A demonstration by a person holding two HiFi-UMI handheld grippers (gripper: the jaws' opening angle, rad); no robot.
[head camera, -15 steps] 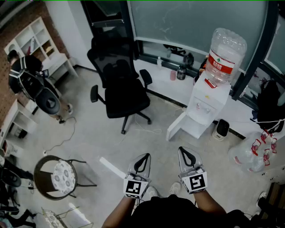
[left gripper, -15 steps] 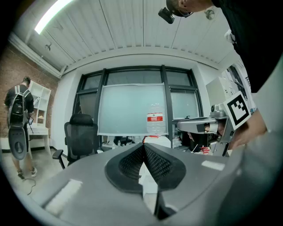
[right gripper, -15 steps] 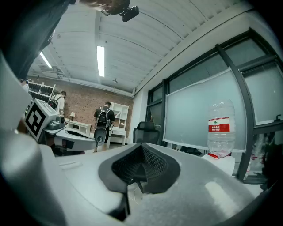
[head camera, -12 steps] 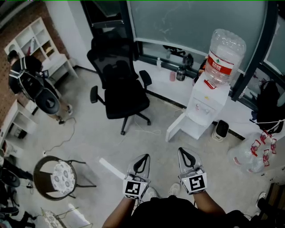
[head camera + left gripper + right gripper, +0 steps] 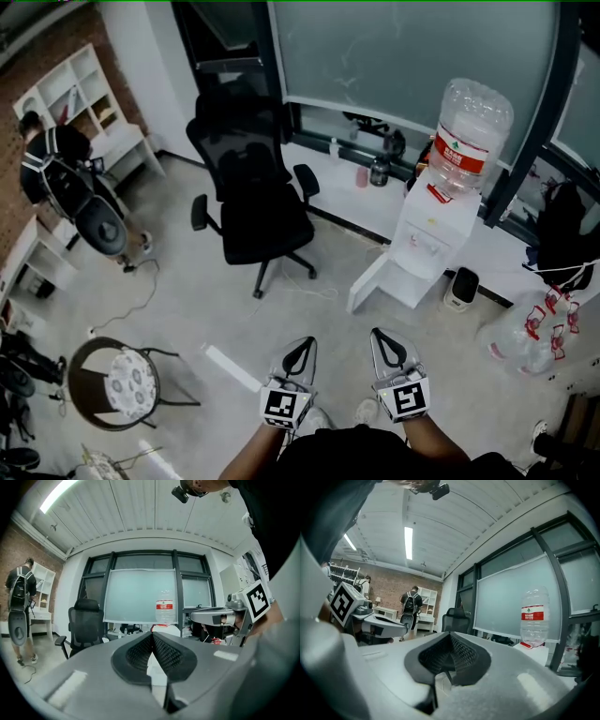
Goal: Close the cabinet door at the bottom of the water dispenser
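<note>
The white water dispenser [image 5: 424,246] stands by the window with a large clear bottle [image 5: 472,129] on top. Its bottom cabinet door [image 5: 368,278] is swung open toward the left. My left gripper [image 5: 301,349] and right gripper [image 5: 385,341] are held side by side low in the head view, well short of the dispenser, both shut with nothing between the jaws. In the left gripper view the left gripper [image 5: 152,634] points at the bottle [image 5: 164,611]. From the right gripper [image 5: 450,634] the bottle [image 5: 533,616] appears to the right.
A black office chair [image 5: 255,202] stands left of the dispenser. A round stool [image 5: 110,380] sits at the lower left, near a person with a backpack [image 5: 56,169]. A small white device [image 5: 459,289], a plastic bag [image 5: 518,337] and a black backpack [image 5: 565,225] are at the right.
The whole scene has slid slightly down in the head view. Both grippers keep the same side-by-side pose and stay shut; the cabinet door is still open.
</note>
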